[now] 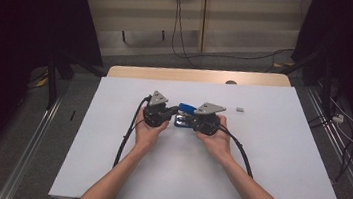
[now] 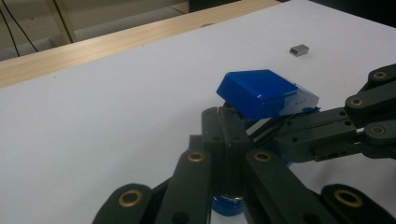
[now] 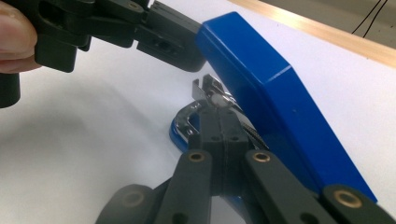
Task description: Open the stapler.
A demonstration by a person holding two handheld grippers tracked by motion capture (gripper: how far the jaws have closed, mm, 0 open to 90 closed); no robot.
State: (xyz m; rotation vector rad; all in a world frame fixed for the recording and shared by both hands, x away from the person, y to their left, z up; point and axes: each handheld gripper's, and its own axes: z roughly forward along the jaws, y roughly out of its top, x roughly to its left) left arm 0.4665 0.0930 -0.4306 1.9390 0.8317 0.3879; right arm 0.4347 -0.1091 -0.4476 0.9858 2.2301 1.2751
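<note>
- Right gripper [image 3: 219, 116]: jaws pressed together, tips at the metal staple channel under the raised cover.
- Left gripper [image 2: 229, 122]: jaws pressed together, reaching in from the opposite end, just under the cover's tip.
- Blue stapler [image 1: 184, 115]: near the middle of the table [image 1: 278, 161], between both grippers; cover hinged up (long axis running gripper to gripper, so either hand is equally near).
- Block of staples [image 1: 240, 108]: loose, towards the far right corner, nearer the right hand.
</note>
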